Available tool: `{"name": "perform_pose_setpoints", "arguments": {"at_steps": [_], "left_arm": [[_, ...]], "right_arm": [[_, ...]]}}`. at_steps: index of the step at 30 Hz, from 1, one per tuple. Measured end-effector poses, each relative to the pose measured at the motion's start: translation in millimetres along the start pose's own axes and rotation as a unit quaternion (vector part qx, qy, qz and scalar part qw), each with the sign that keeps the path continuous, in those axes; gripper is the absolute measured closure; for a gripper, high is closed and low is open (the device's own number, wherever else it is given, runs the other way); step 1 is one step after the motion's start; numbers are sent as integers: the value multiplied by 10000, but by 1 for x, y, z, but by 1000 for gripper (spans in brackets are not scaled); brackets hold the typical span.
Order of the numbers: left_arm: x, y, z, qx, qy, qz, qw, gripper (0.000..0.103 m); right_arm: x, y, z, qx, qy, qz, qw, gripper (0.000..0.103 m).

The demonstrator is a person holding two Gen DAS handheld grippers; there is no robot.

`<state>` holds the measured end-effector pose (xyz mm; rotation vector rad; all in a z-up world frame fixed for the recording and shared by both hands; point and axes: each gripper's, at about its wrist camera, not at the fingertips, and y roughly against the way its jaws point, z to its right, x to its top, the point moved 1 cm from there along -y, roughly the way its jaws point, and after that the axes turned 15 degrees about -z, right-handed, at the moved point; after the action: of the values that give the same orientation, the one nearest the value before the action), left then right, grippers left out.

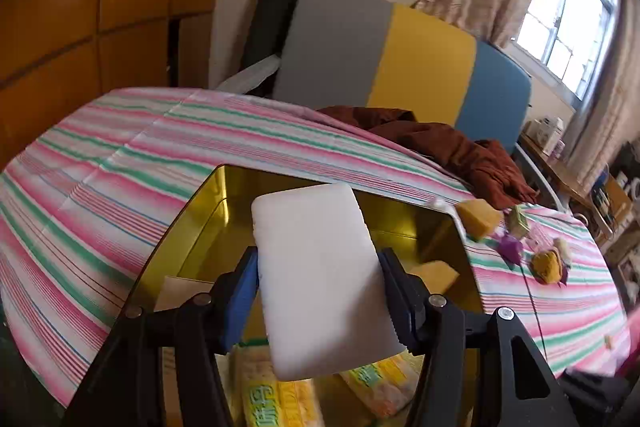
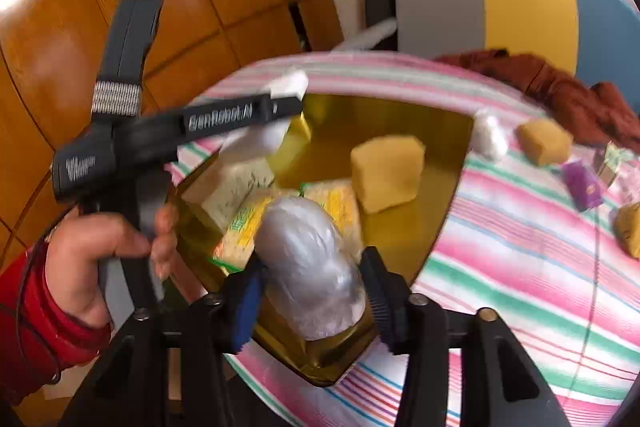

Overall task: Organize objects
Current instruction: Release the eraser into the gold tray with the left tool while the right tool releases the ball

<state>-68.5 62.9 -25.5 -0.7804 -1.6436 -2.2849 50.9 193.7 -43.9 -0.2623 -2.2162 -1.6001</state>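
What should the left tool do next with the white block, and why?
Probably lower and release it into the gold tin. The left tool grips the white block directly above the open tin, which already holds a tan block and packets.

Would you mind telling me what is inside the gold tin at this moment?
Inside the gold tin sit a yellow sponge block, yellow printed packets and a pale box. The plastic-wrapped bundle in the right gripper covers the tin's near corner.
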Motion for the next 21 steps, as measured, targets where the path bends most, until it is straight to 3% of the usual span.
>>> {"name": "perform_pose_setpoints", "arguments": {"at_steps": [4,11,12,15,21], "left_arm": [[7,-12,-11,141,198,-85,9997,43],[12,-22,-18,258,353,-185,9989,41],[13,-22,-19,293,405,-181,9986,37],[12,-18,-24,584,751,-171,9953,0],[3,-5,-28,790,1065,-14,9912,0]], "right_arm": [[-7,-1,5,205,-140,-81,9997,45],[-24,17,13,294,-294,101,9991,45],[-25,19,15,250,-297,148,9991,45],[-32,29,22,228,-349,238,9988,45],[-36,35,38,194,-562,287,9978,45]]}}
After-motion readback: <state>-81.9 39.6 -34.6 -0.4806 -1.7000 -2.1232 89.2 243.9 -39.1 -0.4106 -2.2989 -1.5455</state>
